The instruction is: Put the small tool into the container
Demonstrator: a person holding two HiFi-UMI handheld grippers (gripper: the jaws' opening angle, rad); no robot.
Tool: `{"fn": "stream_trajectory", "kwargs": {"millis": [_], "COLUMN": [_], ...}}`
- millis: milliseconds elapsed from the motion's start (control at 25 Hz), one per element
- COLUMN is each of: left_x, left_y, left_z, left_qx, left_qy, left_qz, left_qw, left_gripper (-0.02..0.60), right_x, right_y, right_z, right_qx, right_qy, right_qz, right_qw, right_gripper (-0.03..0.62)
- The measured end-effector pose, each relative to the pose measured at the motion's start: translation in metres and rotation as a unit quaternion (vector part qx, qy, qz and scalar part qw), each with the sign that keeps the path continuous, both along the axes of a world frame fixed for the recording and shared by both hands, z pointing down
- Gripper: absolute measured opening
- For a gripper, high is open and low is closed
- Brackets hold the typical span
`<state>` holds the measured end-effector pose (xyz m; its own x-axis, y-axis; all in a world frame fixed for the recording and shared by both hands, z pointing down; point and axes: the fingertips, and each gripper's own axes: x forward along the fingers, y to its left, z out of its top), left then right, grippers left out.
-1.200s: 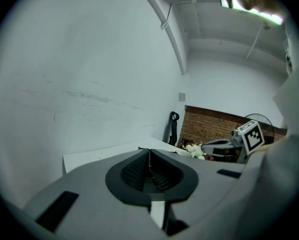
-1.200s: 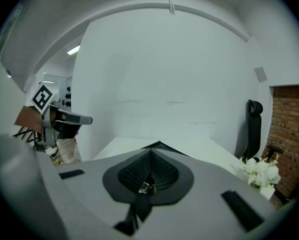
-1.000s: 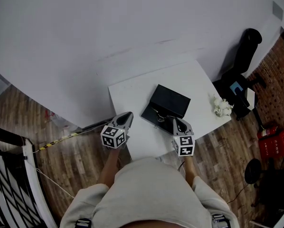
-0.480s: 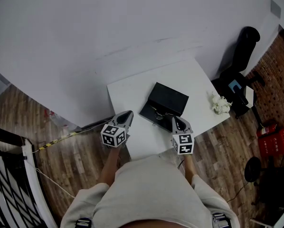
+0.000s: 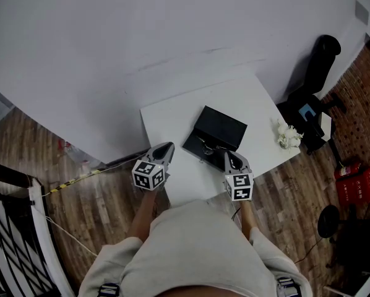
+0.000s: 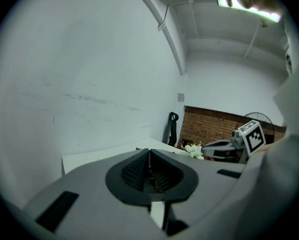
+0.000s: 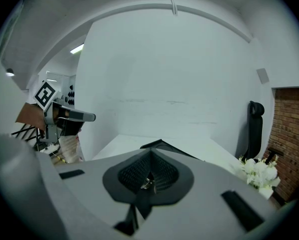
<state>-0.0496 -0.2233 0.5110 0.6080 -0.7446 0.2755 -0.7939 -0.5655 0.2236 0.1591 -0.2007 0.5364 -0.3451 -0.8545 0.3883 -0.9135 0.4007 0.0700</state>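
Left gripper (image 5: 166, 148): tilted slightly down, clenched, at the table's (image 5: 172, 113) left edge.
Right gripper (image 5: 229, 157): tilted down, clenched, just beside the black container (image 5: 221, 129).
Change: none, both unmoved.

White square worktop (image 5: 172, 119) at centre of the head view, standing on wood-plank floor (image 5: 80, 209). Lying on it: flat black container (image 5: 217, 132) right of centre, turned askew; white flower-like bunch (image 5: 289, 136) at the right edge, well apart from the container.

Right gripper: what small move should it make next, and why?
Probably open its jaws. The right gripper is shut and empty, while the small tool lies just ahead of it at the near edge of the black container; closed jaws cannot take it.
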Motion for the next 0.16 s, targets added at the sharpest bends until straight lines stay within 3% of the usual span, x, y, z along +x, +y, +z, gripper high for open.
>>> {"fn": "stream_trajectory", "kwargs": {"millis": [160], "left_x": [0.0019], "left_y": [-0.0021], "left_z": [0.0023], "left_qx": [0.0], "left_qy": [-0.002], "left_qz": [0.002], "left_qw": [1.0], "left_gripper": [0.015], "right_x": [0.0021], "right_y": [-0.0013], "right_z": [0.0022], "right_qx": [0.0], "right_qy": [0.0], "right_qz": [0.002], "right_qw": [1.0], "right_gripper": [-0.002]}}
